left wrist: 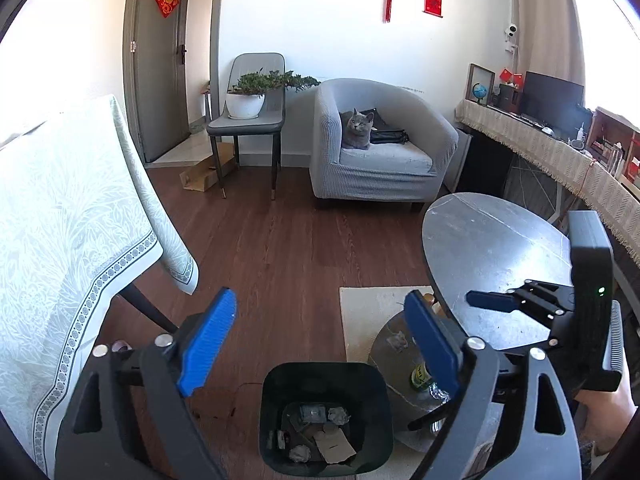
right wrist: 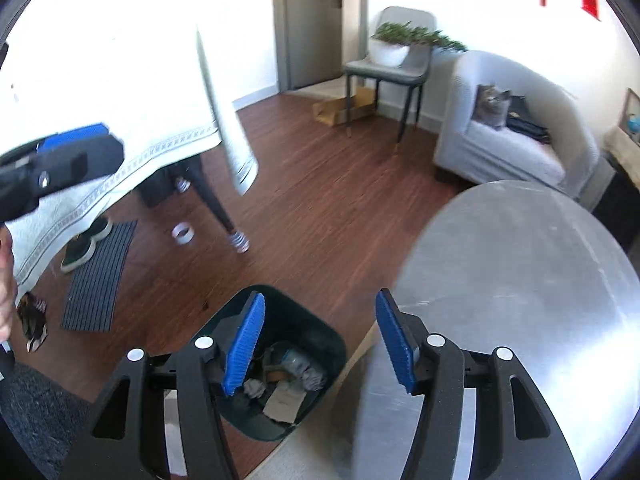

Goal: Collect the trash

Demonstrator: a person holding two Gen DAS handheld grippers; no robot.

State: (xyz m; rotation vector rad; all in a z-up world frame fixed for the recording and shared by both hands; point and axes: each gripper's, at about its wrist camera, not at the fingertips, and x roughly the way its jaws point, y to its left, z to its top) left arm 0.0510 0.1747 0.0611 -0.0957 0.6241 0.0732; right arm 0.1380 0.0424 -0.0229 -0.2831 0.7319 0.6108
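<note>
Left wrist view: looks forward and down along the left hand-held gripper, close above the trash bin, facing the armchair wall. Right wrist view: steeper, over the round worktop edge, along the right hand-held gripper. Shared: bin, wooden floor, armchair, door, each other's gripper

The left tongs and right tongs had black frames, ribbed blue pads and round silver screws; one housing carried a green light.
</note>
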